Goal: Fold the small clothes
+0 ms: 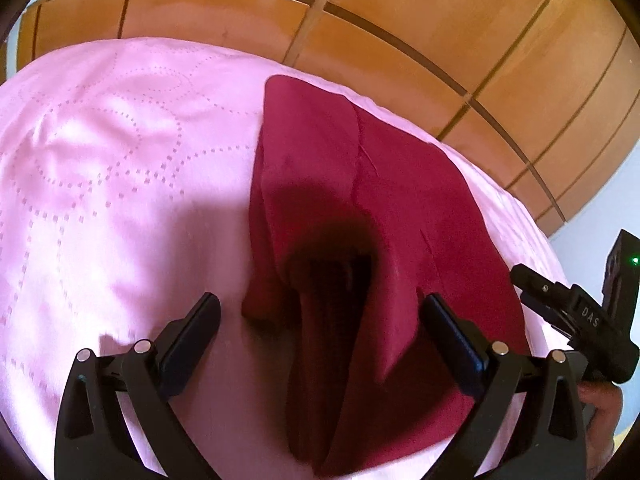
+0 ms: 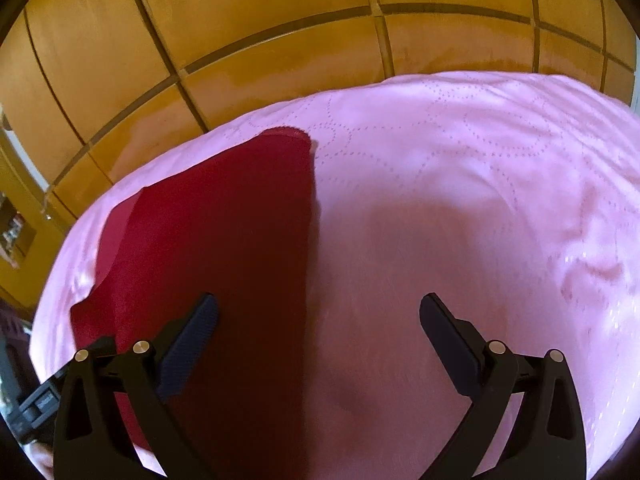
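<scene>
A dark red, smooth-knit small garment (image 1: 400, 184) lies on a pale pink quilted bedspread (image 1: 100, 168) stitched with dotted looping lines. From the left wrist camera the cloth runs away from the lens as a long, folded shape: a top layer overlaps the one beneath along a slanting edge, and the far end finishes in a rounded corner close to the bed's edge. Near the camera a ribbed, tube-like opening — perhaps a neck or cuff, though the frames do not settle which — gapes dark in shadow, with a narrow strip of the same red fabric trailing toward the lens.

The left gripper (image 1: 320, 316) hovers just above this near end, its jaws spread wide and holding nothing; the garment's opening lies between the two black fingers. At the right edge of that view the right gripper's black body (image 1: 576, 320) shows, with a green light beside it.

From the right wrist camera the same garment (image 2: 224, 248) appears as a flat red panel with one straight, clean folded edge down its right side and a stepped outline on its left. The right gripper (image 2: 319, 312) also has its jaws released and empty — one finger over the red cloth, the other over bare bedspread (image 2: 480, 200). Orange-brown wooden wardrobe panels (image 2: 280, 40) stand behind the bed.
</scene>
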Demonstrator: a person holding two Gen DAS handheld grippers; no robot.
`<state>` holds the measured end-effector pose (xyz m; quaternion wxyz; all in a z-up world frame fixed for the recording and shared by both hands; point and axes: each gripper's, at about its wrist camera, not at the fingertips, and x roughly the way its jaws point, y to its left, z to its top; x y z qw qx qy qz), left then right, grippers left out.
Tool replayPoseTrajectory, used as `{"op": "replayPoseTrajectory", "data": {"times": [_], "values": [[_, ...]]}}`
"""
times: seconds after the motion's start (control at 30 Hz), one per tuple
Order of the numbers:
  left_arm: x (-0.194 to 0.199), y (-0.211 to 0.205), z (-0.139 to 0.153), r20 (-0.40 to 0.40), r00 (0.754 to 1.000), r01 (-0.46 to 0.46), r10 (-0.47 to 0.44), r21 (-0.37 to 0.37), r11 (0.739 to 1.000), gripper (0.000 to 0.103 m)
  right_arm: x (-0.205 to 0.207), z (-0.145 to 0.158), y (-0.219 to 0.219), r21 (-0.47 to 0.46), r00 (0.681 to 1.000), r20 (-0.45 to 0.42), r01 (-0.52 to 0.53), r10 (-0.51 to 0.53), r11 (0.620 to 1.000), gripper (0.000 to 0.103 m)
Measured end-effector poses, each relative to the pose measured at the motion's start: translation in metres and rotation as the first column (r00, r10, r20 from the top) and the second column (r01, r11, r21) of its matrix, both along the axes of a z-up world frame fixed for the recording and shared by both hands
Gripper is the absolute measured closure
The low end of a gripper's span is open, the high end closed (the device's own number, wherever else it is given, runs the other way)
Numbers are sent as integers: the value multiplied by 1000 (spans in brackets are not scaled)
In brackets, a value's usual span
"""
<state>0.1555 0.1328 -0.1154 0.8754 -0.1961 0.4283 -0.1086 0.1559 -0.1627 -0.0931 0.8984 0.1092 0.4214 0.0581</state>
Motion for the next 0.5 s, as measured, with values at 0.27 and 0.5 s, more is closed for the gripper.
{"op": "replayPoseTrajectory", "data": {"times": [0.27, 0.5], "values": [[-23, -3, -7, 17, 999, 33, -35, 115, 993, 3, -34, -25, 2, -117, 997, -10, -79, 79, 990, 3], [-26, 15, 3, -14, 998, 60, -61, -63, 996, 3, -40, -21, -14, 38, 998, -15, -61, 62, 997, 4]]}}
